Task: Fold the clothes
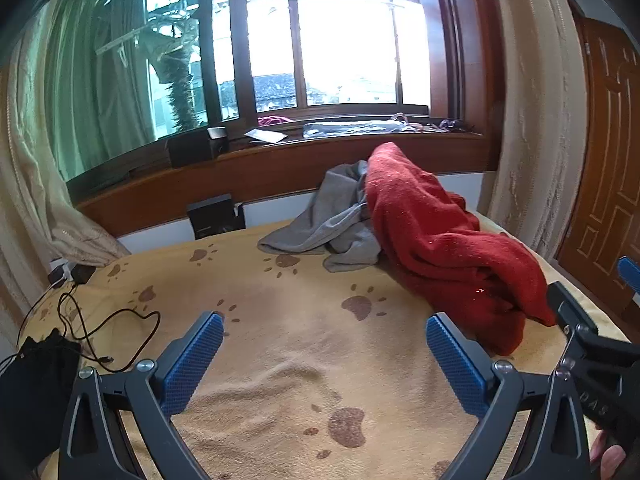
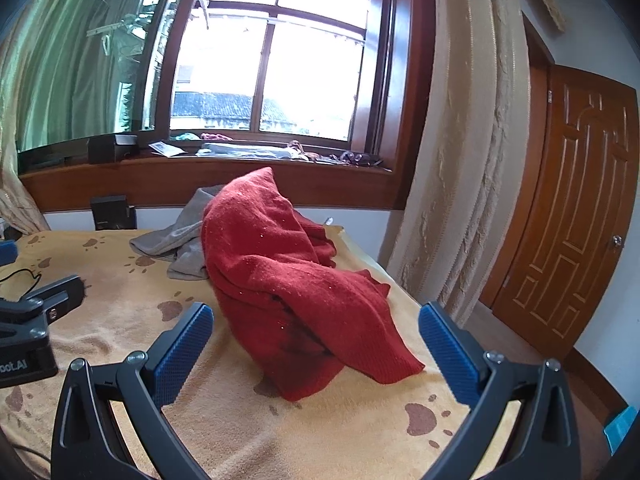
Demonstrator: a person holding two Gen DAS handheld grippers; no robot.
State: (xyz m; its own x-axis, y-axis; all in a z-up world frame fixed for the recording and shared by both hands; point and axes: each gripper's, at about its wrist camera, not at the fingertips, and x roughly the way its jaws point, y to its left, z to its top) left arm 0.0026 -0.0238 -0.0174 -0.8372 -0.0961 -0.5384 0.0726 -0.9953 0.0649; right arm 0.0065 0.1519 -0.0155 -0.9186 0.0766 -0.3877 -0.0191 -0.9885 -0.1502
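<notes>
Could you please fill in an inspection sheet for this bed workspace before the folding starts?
Surface: yellow blanket with brown paw prints, lightly rumpled.
Job's things: red sweater heaped and unfolded; grey garment crumpled behind it, touching.
Clutter: black pouch at the bed's left edge; black box against the wall.
Grippers: left tool open, holding nothing; right tool open, holding nothing, the sweater ahead of it.
Cables: black cable looped on the blanket near the pouch.
Surroundings: window sill strewn with small items; cream curtain; wooden door shut.
</notes>
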